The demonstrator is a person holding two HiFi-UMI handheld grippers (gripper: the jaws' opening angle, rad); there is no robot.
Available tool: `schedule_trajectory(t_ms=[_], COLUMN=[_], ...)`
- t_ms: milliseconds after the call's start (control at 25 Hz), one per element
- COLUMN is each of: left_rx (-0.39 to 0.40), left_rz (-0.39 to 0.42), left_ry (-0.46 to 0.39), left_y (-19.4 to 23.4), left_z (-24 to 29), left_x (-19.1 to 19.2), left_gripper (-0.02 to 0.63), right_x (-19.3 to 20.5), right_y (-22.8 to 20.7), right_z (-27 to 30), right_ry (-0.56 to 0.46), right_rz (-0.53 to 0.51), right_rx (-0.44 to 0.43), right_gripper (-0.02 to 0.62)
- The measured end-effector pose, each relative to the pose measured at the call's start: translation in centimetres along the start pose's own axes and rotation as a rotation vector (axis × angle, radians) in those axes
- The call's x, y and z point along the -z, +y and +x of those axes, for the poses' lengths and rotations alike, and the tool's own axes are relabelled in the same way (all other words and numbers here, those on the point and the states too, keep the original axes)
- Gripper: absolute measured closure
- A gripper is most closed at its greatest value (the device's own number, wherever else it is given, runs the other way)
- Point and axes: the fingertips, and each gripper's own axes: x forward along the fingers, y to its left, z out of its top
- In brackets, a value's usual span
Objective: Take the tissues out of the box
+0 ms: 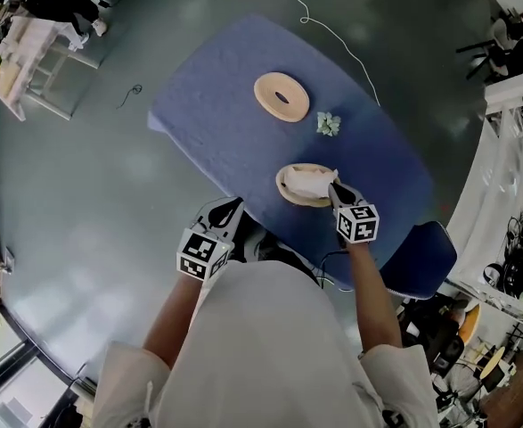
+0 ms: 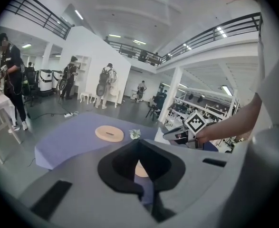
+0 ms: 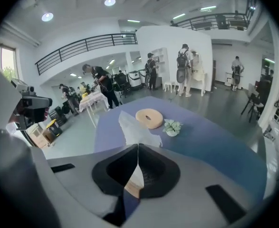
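Head view: one blue table (image 1: 216, 141), two grippers. The right gripper (image 1: 333, 189) is clenched on one white tissue (image 1: 313, 184), which sits at the top of one round tan box (image 1: 290, 194) right at its fingertips. One tan slotted disc (image 1: 281, 96) and one small green-white clump (image 1: 329, 125) lie farther beyond those tips. The left gripper (image 1: 229, 210) hangs off the table's near edge, well apart from the box.

Left gripper view: jaws closed tip to tip, nothing pinched; box, disc and clump lie ahead of them.

Right gripper view: jaws pressed on the tissue, which sticks up past the tips.
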Motion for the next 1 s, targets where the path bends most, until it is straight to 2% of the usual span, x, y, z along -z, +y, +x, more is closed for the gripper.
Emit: schedule_trajectory(t_ms=[480,800,1000], left_rx=[0.053,0.107,0.133], left_rz=[0.042,0.076,0.093], left_ry=[-0.056,-0.109,-0.147], left_y=[-1.2,-2.0,-2.7], left_z=[0.8,1.1,1.0], left_x=[-3.6,-8.6,-11.7], left_gripper=[0.599,0.598,0.6], right_x=[-6.2,-12.6,-15.1], right_y=[1.1,2.3,2.8], right_z=[-8.0,-15.7,-20.5], right_ry=[-0.208,-0.405,-0.502], right_rz=[0.077,0.112,0.104], right_rx=[0.013,0.043,0.08], right_gripper=[0.565,0.565,0.565])
